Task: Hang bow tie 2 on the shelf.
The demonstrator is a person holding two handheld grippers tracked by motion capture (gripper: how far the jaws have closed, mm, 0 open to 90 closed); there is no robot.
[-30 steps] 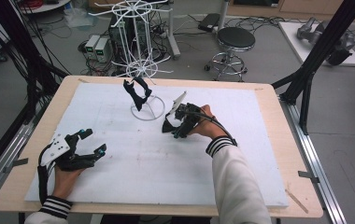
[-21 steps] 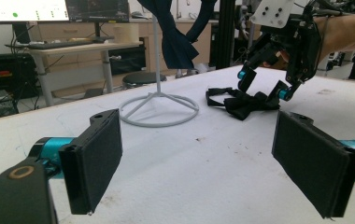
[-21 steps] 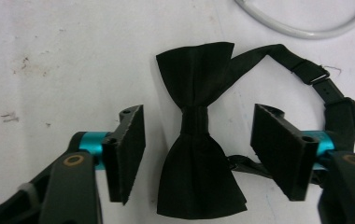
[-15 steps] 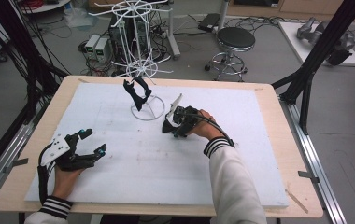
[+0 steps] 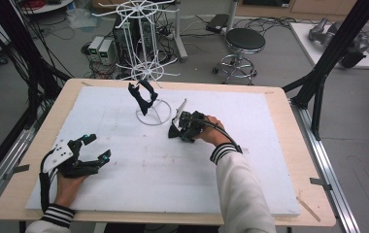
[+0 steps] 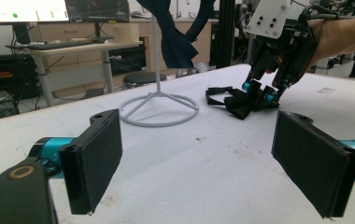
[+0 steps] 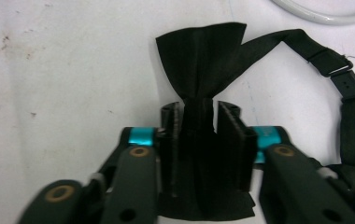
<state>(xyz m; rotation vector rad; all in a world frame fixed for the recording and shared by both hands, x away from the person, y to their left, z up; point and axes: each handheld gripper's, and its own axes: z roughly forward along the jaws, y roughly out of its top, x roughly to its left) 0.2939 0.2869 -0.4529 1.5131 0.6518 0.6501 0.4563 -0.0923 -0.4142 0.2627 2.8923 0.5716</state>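
Note:
A black bow tie (image 7: 203, 56) lies flat on the white table cover, its strap (image 7: 348, 88) curling off to one side. My right gripper (image 7: 199, 121) is shut on the tie's middle knot, with one wing fanning out beyond the jaws. From above, this gripper (image 5: 182, 130) sits just right of the white wire stand's ring base (image 5: 152, 118). A second dark bow tie (image 5: 141, 96) hangs from the stand. My left gripper (image 5: 97, 147) rests at the front left, open and holding nothing. The left gripper view (image 6: 206, 161) looks across at the bow tie (image 6: 234, 100).
The white wire stand (image 5: 139, 29) rises at the table's back edge, its ring base (image 6: 159, 109) on the cover. The white cover (image 5: 250, 174) spans most of the wooden table (image 5: 289, 111). A black stool (image 5: 243, 41) and cables stand on the floor behind.
My right gripper has shifted slightly left and toward me, settling lower onto the bow tie. The left gripper has not moved.

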